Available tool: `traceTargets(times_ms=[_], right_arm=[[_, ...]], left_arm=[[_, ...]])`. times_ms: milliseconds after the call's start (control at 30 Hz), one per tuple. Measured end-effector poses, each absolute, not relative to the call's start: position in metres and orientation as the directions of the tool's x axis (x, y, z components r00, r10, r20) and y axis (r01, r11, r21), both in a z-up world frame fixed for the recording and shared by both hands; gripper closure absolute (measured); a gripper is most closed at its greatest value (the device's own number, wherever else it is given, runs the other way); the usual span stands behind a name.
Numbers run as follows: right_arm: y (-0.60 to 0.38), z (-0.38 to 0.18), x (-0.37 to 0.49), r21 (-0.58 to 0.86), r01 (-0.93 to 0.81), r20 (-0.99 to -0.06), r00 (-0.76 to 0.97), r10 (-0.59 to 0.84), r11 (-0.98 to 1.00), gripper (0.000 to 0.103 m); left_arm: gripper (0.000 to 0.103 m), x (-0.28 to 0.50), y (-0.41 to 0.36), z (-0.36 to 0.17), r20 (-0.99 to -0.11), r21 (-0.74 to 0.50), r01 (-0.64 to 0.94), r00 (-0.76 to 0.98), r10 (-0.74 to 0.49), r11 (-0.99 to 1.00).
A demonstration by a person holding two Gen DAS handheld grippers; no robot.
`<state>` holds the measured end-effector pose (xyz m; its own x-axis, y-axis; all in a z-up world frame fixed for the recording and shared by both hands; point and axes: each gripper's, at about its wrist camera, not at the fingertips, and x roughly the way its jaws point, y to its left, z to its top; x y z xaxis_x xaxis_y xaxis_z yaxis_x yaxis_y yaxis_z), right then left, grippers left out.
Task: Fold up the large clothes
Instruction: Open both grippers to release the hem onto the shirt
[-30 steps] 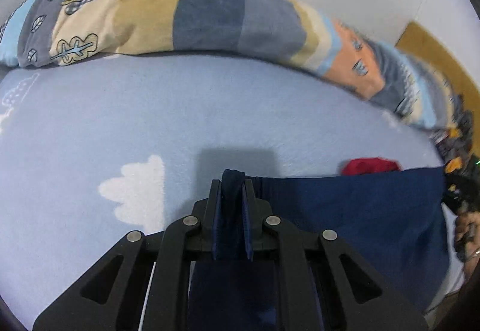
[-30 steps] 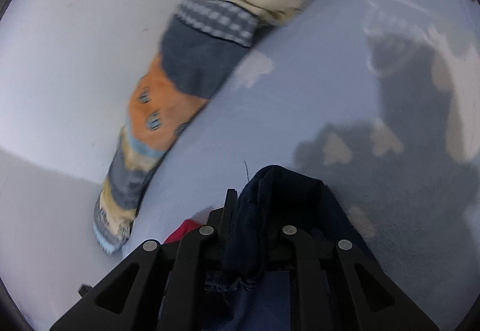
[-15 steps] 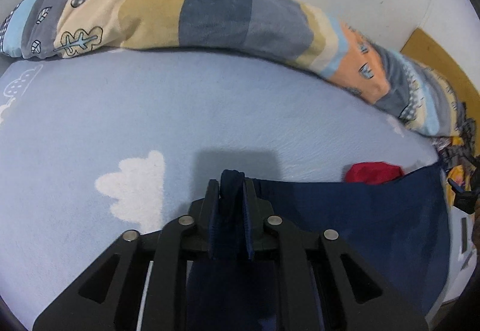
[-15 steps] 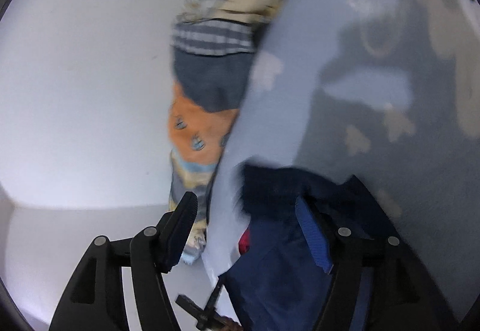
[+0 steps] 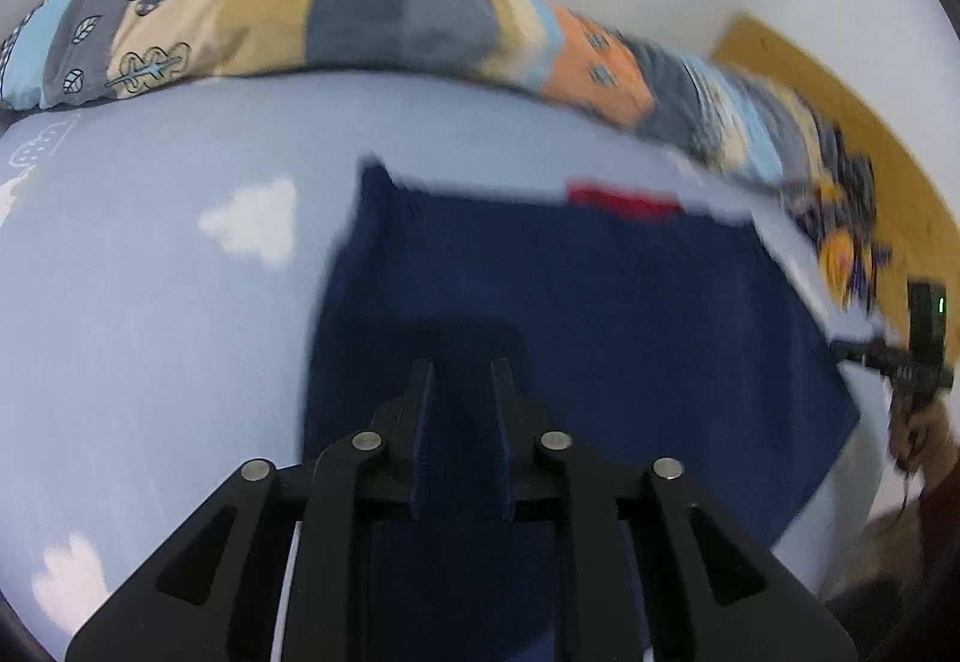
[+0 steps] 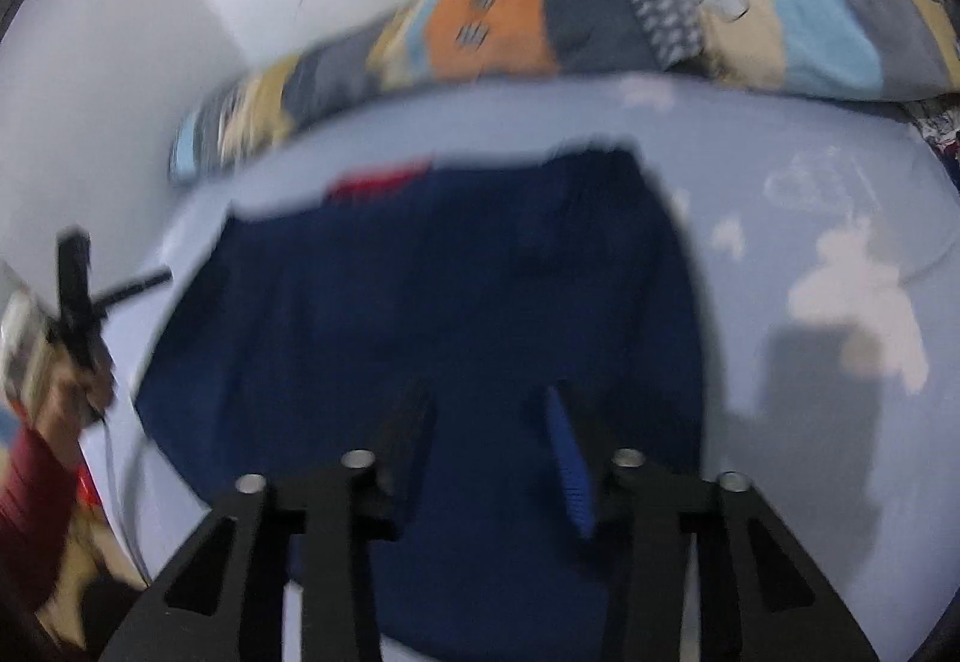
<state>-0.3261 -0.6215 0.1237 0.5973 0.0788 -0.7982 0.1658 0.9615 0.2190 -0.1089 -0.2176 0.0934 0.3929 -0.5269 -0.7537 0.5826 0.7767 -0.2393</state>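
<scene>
Releasing fold | navy garment (image 5: 570,314) lies flat on the bed (image 5: 150,302) | left hand-held gripper (image 5: 461,422) opening, empty | right hand-held gripper (image 6: 492,458) closing, empty | judgement: check edges align before regrasping

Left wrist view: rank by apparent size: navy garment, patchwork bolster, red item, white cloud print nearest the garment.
1. navy garment
2. patchwork bolster; it lies farther from the camera, so its true size may rival the garment's
3. white cloud print
4. red item; partly hidden behind the garment, and close to the cloud in visible area
</scene>
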Motion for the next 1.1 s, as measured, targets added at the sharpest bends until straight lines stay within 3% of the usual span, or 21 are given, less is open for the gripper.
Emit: traceTargets(times_ms=[200,333,500,533,633,867,1000,1100], right_arm=[[-0.604,0.080,-0.376,0.047,0.198,-0.878,0.476,-0.055,0.979,0.071],[-0.617,0.065,-0.412,0.184,0.277,-0.867,0.497,0.023,0.943,0.071],[-0.610,0.079,-0.430,0.163,0.335,-0.874,0.485,-0.021,0.928,0.072],[-0.603,0.091,-0.431,0.169,0.328,-0.854,0.520,-0.029,0.930,0.071],[-0.578,0.124,-0.426,0.237,0.282,-0.790,0.612,0.015,0.930,0.070],[-0.504,0.119,-0.345,0.277,0.281,-0.805,0.590,0.062,0.919,0.070],[-0.497,0.071,-0.339,0.269,0.353,-0.851,0.522,0.049,0.896,0.073],[-0.512,0.068,-0.340,0.367,0.385,-0.835,0.537,0.118,0.847,0.072]], left_arm=[[0.081,-0.152,-0.207,0.053,-0.810,-0.158,0.568,0.393,-0.435,0.808],[0.081,-0.168,-0.208,0.061,-0.817,-0.117,0.545,0.422,-0.393,0.830],[0.079,-0.198,-0.224,0.095,-0.788,-0.062,0.559,0.481,-0.385,0.827],[0.074,-0.202,-0.226,0.101,-0.776,-0.049,0.563,0.498,-0.386,0.825],[0.043,-0.214,-0.247,0.124,-0.742,-0.040,0.552,0.542,-0.395,0.833],[0.041,-0.208,-0.282,0.099,-0.796,-0.110,0.411,0.509,-0.327,0.905],[0.041,-0.212,-0.292,0.058,-0.856,-0.020,0.407,0.465,-0.226,0.913],[0.030,-0.216,-0.294,0.055,-0.833,0.029,0.390,0.518,-0.194,0.920]])
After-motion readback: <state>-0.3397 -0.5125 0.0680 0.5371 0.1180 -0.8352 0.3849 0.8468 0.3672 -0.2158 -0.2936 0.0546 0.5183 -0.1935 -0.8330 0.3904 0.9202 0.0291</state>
